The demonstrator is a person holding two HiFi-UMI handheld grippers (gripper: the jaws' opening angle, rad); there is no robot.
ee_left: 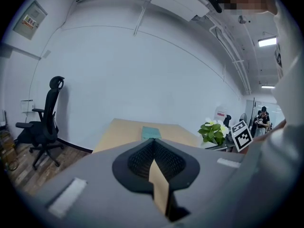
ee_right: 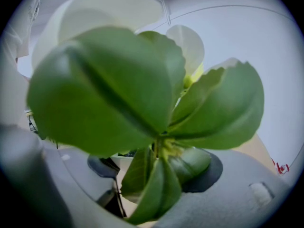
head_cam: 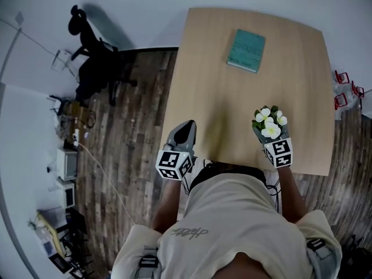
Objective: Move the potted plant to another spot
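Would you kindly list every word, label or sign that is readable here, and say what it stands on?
Nothing can be read for certain.
Teal book on the light wooden table: cover print too small.
Cream shirt: cursive logo, blurred, unreadable.
Framed wall notice: too small.

Both arms reach forward over the near edge of the table point(head_cam: 232, 97). The left gripper point(head_cam: 186, 129), jaws together and empty, is by the left edge; the right gripper point(head_cam: 273, 141) clamps the plant point(head_cam: 269, 121) toward the right edge.
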